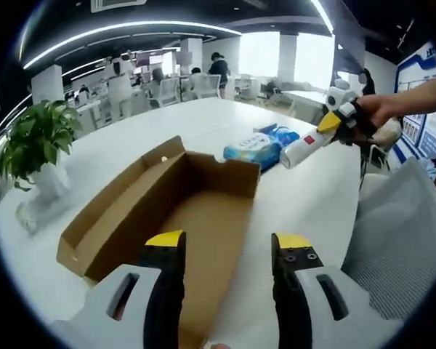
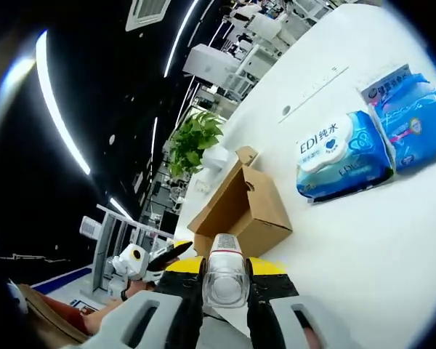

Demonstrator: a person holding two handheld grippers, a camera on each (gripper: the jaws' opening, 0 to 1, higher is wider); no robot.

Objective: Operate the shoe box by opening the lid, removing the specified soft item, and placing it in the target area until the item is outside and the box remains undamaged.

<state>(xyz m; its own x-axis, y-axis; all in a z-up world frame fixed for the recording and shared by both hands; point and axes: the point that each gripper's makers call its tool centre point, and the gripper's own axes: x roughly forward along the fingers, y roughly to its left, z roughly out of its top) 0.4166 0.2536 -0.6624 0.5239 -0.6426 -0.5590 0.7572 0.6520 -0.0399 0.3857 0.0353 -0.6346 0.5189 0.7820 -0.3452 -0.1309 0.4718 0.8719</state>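
The brown cardboard shoe box [image 1: 196, 207] lies open on the white table [image 1: 131, 138], its lid folded out to the left and its floor bare. My left gripper [image 1: 229, 243] hangs open just over the box's near end, nothing between its yellow-tipped fingers. At upper right, a hand holds my right gripper [image 1: 333, 122], shut on a white bottle [image 1: 304, 147] with a red label, above the table beyond the box. In the right gripper view the bottle [image 2: 224, 273] sits clamped in my right gripper [image 2: 225, 267], with the box [image 2: 247, 211] beyond and the left gripper [image 2: 163, 258] lower left.
Two blue wipe packs [image 1: 253, 149] [image 2: 341, 156] [image 2: 414, 116] lie on the table past the box. A potted plant [image 1: 33, 142] [image 2: 196, 142] stands at the table's left edge. Grey striped fabric [image 1: 400, 233] is close on the right. Desks, chairs and people are far behind.
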